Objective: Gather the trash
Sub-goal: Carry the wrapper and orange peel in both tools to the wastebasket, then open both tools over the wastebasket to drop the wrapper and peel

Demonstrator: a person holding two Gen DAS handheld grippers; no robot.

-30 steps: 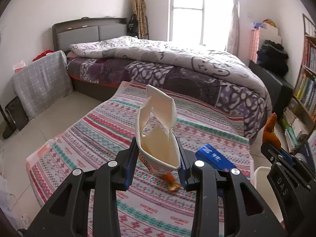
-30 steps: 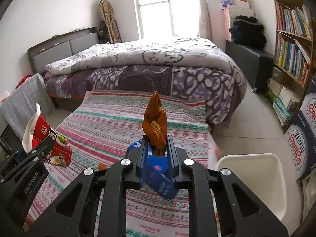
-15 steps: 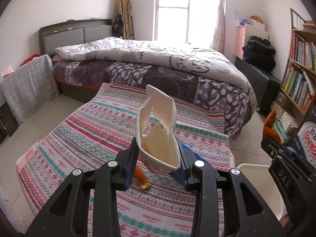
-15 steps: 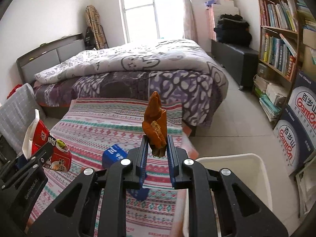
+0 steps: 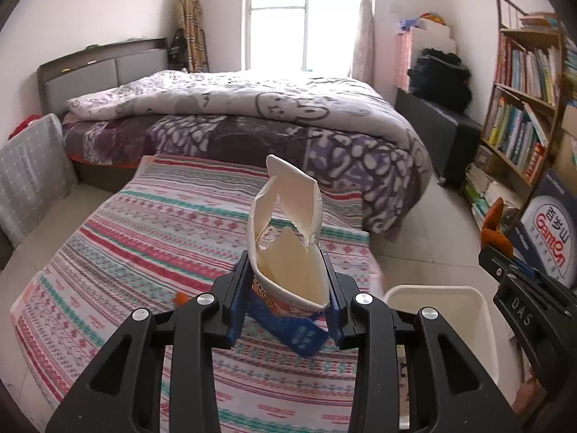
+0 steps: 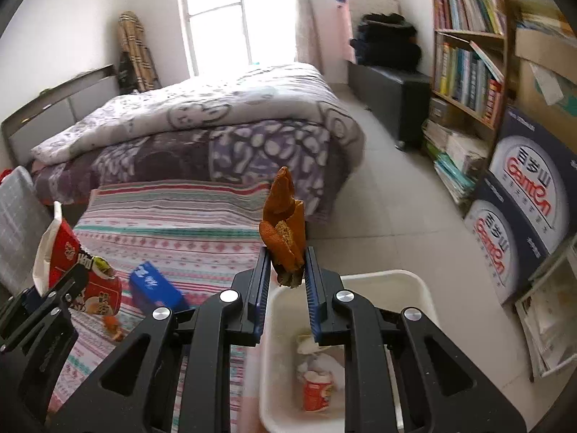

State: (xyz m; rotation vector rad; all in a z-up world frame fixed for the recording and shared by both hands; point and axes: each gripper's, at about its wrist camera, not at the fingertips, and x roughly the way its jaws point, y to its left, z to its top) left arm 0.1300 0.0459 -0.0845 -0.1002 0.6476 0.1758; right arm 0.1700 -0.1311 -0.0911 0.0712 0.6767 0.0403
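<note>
My left gripper (image 5: 288, 281) is shut on an empty noodle cup (image 5: 288, 252) with its paper lid flipped up; the cup is red outside in the right wrist view (image 6: 83, 274). It hangs above the striped cloth (image 5: 144, 238). My right gripper (image 6: 286, 274) is shut on an orange peel (image 6: 283, 227), held over the near edge of the white bin (image 6: 396, 281). The bin holds crumpled paper and a small cup (image 6: 317, 389). A blue packet (image 6: 155, 288) and a small orange peel piece (image 6: 111, 324) lie on the cloth.
A bed with a patterned quilt (image 5: 252, 115) stands behind the cloth. A bookshelf (image 6: 468, 54) and printed cartons (image 6: 523, 198) line the right wall. A black bench (image 5: 450, 133) stands by the window. Tiled floor (image 6: 396, 198) lies between the bed and the shelf.
Both grippers have swung right with their loads. The white bin has come into fuller view, and the right gripper with the peel now hangs over its edge.
</note>
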